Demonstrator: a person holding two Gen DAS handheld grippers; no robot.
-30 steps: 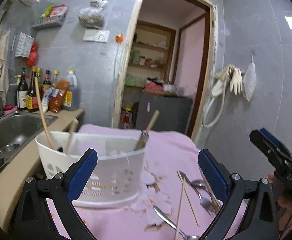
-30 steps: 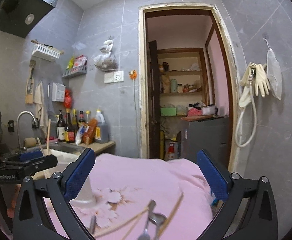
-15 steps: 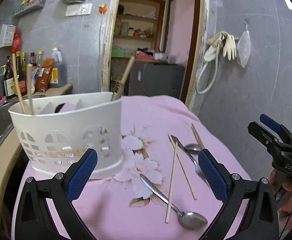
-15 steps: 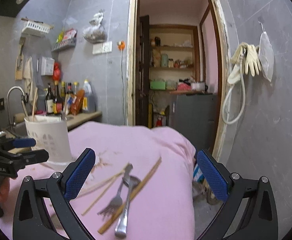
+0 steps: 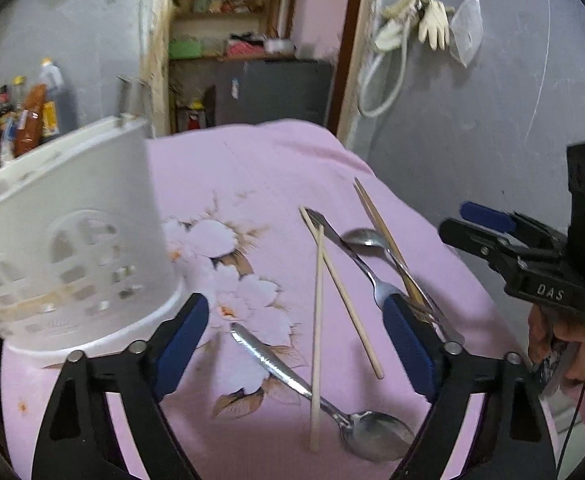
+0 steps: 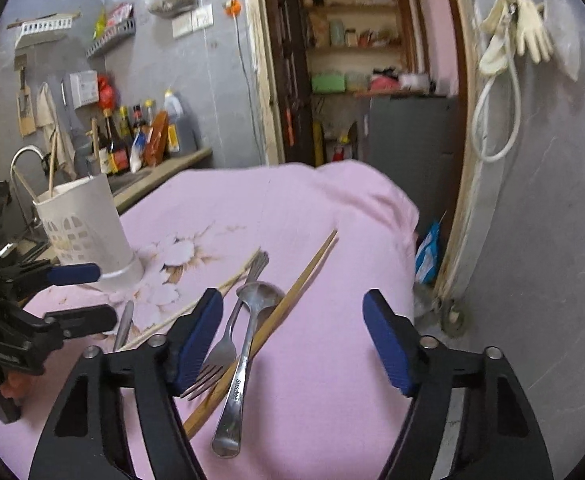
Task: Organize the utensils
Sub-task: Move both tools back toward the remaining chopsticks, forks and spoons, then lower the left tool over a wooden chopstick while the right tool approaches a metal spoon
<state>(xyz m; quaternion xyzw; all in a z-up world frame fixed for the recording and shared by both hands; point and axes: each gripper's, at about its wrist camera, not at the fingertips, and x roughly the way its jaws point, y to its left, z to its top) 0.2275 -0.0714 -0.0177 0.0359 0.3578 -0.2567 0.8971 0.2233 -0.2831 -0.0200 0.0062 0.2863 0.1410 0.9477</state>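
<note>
On the pink cloth (image 5: 276, 168), from left to right, stand the white holder (image 5: 72, 236), then a spoon (image 5: 324, 396), loose chopsticks (image 5: 317, 280) and a fork (image 5: 356, 260). I judge the metal pieces stiff and slippery, the chopsticks light; each is best pinched at mid-handle. The left gripper (image 5: 296, 340) has just been closing but is still parted around nothing. The right gripper (image 6: 292, 340), also narrowing, is empty above the fork.
</note>
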